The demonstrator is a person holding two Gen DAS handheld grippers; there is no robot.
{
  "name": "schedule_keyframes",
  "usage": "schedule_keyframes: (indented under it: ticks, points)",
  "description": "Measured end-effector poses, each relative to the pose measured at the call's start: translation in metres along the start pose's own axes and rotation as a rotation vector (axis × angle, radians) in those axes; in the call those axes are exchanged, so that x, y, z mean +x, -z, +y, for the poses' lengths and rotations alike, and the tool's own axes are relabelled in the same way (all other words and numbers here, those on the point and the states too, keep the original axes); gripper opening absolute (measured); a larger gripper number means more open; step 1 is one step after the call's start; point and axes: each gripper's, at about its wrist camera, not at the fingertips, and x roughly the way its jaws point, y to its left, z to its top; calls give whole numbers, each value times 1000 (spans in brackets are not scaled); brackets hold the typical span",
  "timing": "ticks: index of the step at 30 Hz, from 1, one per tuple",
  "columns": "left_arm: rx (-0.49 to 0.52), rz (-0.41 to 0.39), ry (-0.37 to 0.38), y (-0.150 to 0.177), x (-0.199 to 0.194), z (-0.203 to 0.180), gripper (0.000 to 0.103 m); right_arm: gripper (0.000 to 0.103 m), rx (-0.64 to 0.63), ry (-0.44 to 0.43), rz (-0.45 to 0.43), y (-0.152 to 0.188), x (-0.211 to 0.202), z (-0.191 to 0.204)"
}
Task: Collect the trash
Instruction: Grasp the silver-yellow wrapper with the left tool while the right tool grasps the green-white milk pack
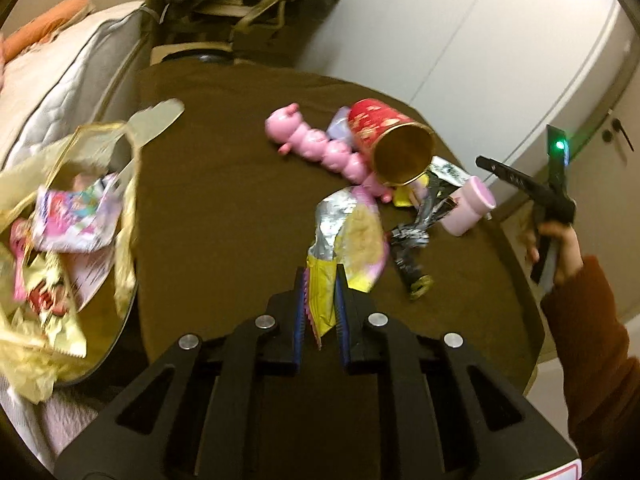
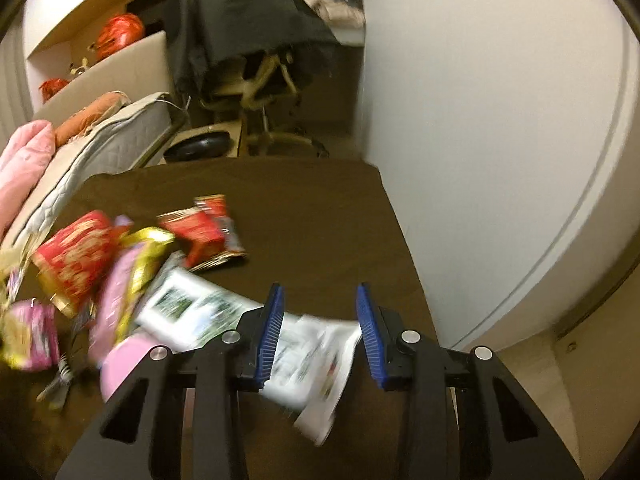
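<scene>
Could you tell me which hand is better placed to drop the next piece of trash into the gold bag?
Left. Its tongs are shut on a yellow wrapper, and the gold bag lies open just to their left. The right tongs are open above a white packet, holding nothing.

Home, probably a bedroom: quilted mattress (image 2: 120, 136) with pink bedding (image 2: 24, 160), draped desk chair (image 2: 256, 40), closet doors (image 1: 520, 60), brown-clothed table (image 2: 312, 208) littered with snack wrappers.

A brown-covered table (image 2: 312, 216) stands beside a white wall (image 2: 480, 100). A mattress (image 2: 120, 136) and a draped chair (image 2: 256, 40) lie beyond.
</scene>
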Motion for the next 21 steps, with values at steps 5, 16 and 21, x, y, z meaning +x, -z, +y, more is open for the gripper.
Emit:
schedule_keyframes:
  ticks: [5,16,21]
  points:
    - [-25,0,1,4,-8,7,13,35,60,-143,74,12,16,-16]
    - [-11,29,47,-2,10,-2,13,35,47,-285,71,74,-47,-11]
    - [-6,23,49,-2,12,-7,13,50,55,-248,16,63,-54,2]
